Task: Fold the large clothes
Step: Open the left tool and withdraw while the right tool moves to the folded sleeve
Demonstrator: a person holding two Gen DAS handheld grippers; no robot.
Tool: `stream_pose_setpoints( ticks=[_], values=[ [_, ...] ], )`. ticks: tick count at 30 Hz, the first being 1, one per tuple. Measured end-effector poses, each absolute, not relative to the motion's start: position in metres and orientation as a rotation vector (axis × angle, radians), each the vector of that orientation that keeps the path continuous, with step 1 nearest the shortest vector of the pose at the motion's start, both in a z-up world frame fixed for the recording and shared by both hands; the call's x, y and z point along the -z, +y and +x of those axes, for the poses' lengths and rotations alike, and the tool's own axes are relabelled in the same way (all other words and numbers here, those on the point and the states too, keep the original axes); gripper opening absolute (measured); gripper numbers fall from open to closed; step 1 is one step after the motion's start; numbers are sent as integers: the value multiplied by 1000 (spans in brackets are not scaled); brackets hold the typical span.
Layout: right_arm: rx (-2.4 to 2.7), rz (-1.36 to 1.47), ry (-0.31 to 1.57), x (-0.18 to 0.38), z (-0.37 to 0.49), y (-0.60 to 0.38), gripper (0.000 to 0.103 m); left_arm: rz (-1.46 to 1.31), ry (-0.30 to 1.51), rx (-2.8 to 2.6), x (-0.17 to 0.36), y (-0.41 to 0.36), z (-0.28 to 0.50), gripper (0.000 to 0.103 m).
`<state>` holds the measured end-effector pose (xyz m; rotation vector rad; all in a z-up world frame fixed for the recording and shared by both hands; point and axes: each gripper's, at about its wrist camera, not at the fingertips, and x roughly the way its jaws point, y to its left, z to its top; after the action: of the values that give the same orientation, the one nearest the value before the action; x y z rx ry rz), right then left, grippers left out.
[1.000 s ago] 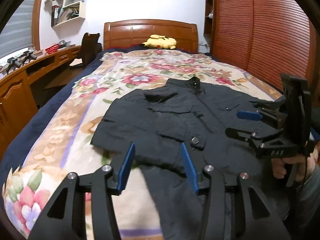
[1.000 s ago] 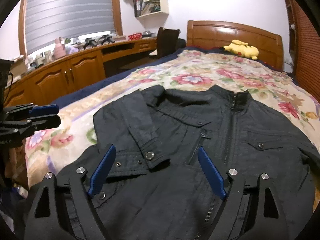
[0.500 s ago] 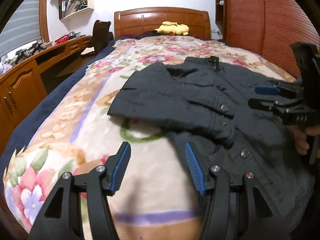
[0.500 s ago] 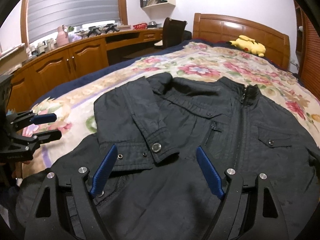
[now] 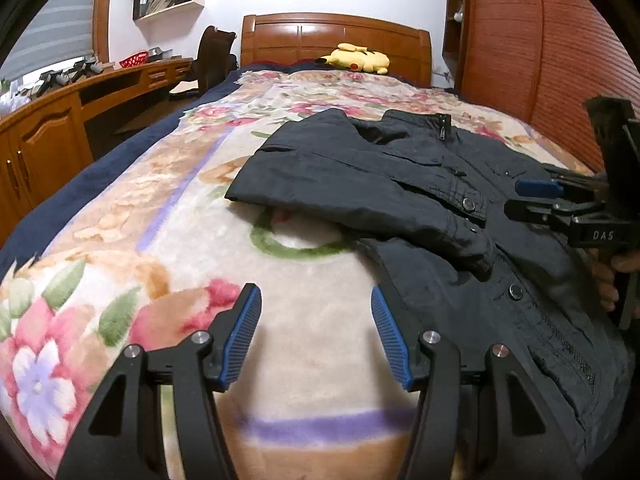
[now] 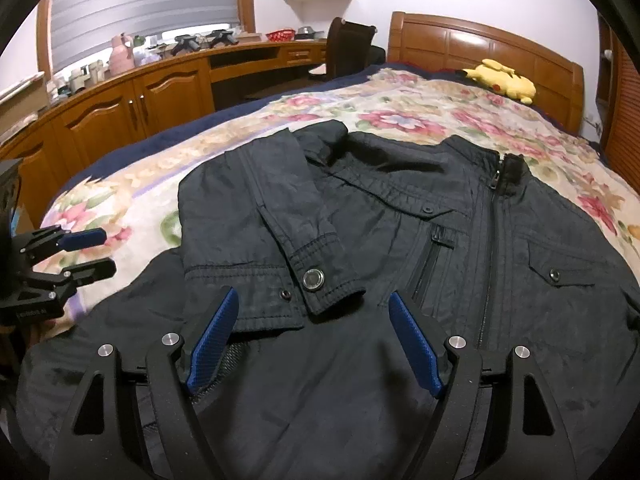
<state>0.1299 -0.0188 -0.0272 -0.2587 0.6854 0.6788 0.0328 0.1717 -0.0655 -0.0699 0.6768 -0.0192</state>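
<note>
Left wrist view: vs a sec ago, the left gripper (image 5: 316, 334) has come down and off to the side of the jacket (image 5: 400, 200); its blue fingers (image 5: 240, 336) now frame bare floral blanket (image 5: 180, 208) instead of dark cloth. Jaws have just been opening a bit more, spread, nothing btwn them. Jacket lies flat on the bed, one sleeve (image 5: 448, 216) folded across the chest, hem running down toward the bed's near edge. Right gripper (image 5: 560, 204) shows at the right edge w/ "DAS" in white on its body (only text readable), a hand (image 5: 612, 280) below it. Open blanket to the left of the jacket, then a navy border and the wooden cabinets (image 5: 36, 152).

Right wrist view: right gripper (image 6: 314, 336) sits lower over the jacket's front than before, cuff snap (image 6: 313, 279) now larger in frame. Jaws have just been closing slightly but are spread wide, cloth beneath them, not pinched. Left gripper (image 6: 96, 252) at the left edge over blanket, just beside the jacket's edge; its label is too blurred to read. Yellow plush (image 6: 502, 80) by the headboard (image 6: 480, 46), well apart.
</note>
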Motion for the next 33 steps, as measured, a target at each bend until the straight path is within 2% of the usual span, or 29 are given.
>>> stream_pose_setpoints(
  ticks=[8,14,23,27,29,30,31,32,33],
  values=[
    [-671,-272,704,29,132,-17,79,-42,618,-5,66,167,25,56],
    [-657,-389,733,29,138,-9,79,-54,595,-3,66,168,23,56],
    [-675,-376,860,51,183,2,76,-55,592,-1,68,168,23,56],
    [-727,-363,904,58,191,9,65,-60,601,-7,69,168,25,56],
    [-746,-368,905,58,191,13,53,-66,599,-7,69,169,25,56],
    [-750,-375,902,58,190,16,51,-69,598,-8,69,170,24,56],
    [-751,-383,898,58,188,17,43,-71,598,-9,68,170,25,56],
    [-752,-393,891,58,186,19,28,-72,597,-9,68,170,25,56],
    [-748,-407,886,58,185,21,22,-72,597,-11,68,170,25,56]
  ],
)
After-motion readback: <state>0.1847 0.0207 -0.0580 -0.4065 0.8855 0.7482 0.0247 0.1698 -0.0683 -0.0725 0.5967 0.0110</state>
